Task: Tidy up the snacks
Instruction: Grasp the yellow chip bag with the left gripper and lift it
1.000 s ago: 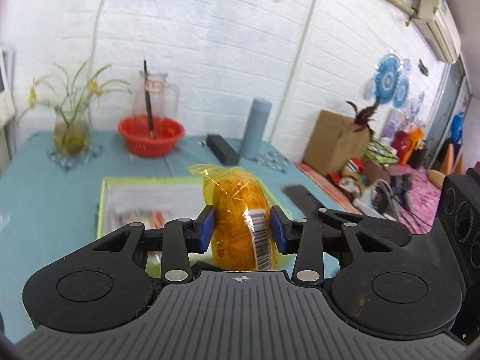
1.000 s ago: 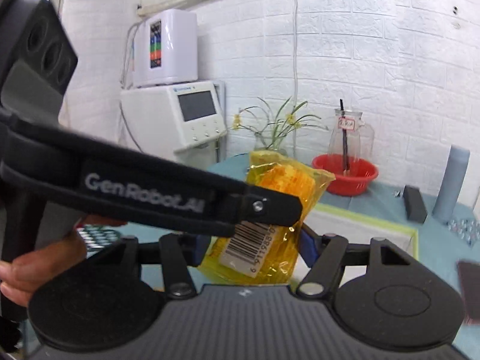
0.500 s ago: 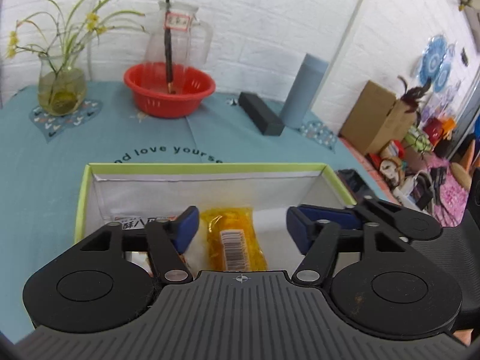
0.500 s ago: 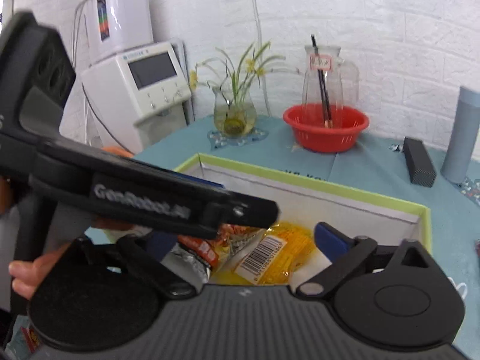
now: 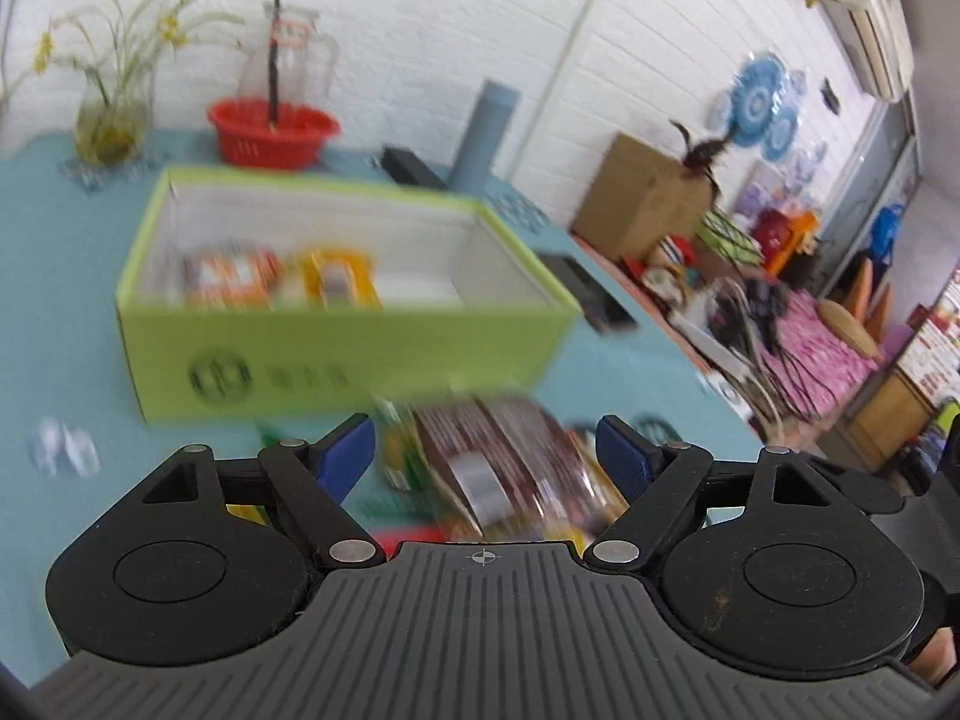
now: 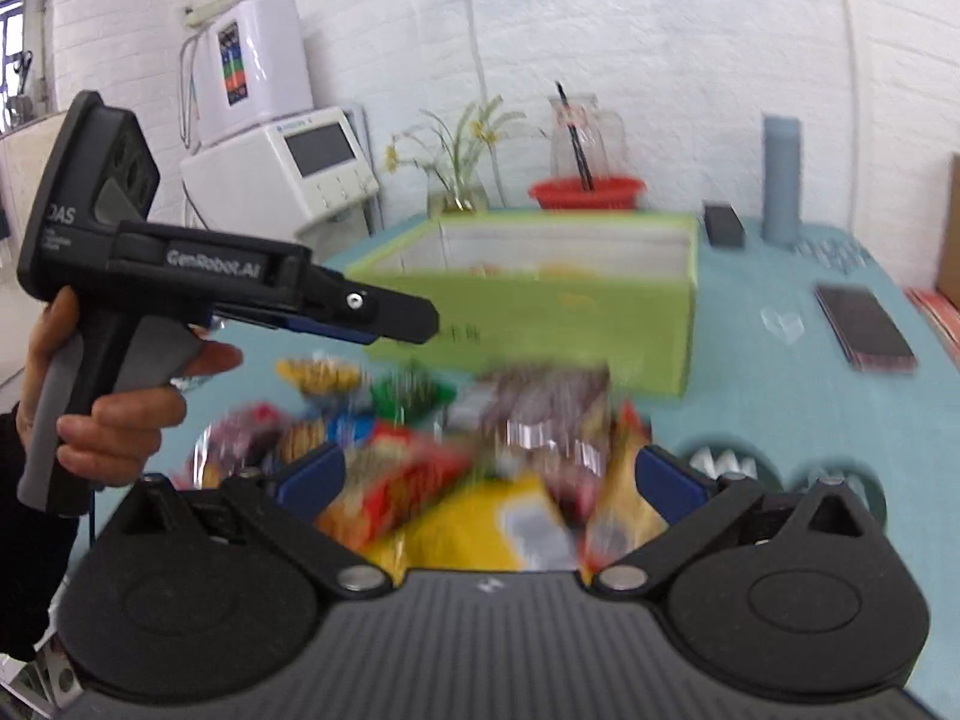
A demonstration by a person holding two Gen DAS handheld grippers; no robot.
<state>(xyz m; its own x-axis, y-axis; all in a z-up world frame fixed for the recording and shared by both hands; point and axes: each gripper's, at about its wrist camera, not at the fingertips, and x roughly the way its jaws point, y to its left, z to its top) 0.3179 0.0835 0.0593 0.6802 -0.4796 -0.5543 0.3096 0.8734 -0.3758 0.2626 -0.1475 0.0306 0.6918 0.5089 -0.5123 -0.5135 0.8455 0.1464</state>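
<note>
A green open box stands on the teal table and holds the yellow snack pack and an orange pack. It also shows in the right wrist view. A blurred pile of loose snacks lies in front of the box, with a brown packet on top; the pile shows in the right wrist view. My left gripper is open and empty above the brown packet. My right gripper is open and empty above the pile. The left gripper also shows from the side in the right wrist view.
A red basket with a glass jug, a flower vase, a grey bottle and a black case stand behind the box. A phone lies right of the box. A white appliance stands at the far left.
The yellow pack was let go into the box. Both grippers opened, then pulled back from the box to above the snack pile in front of it.
</note>
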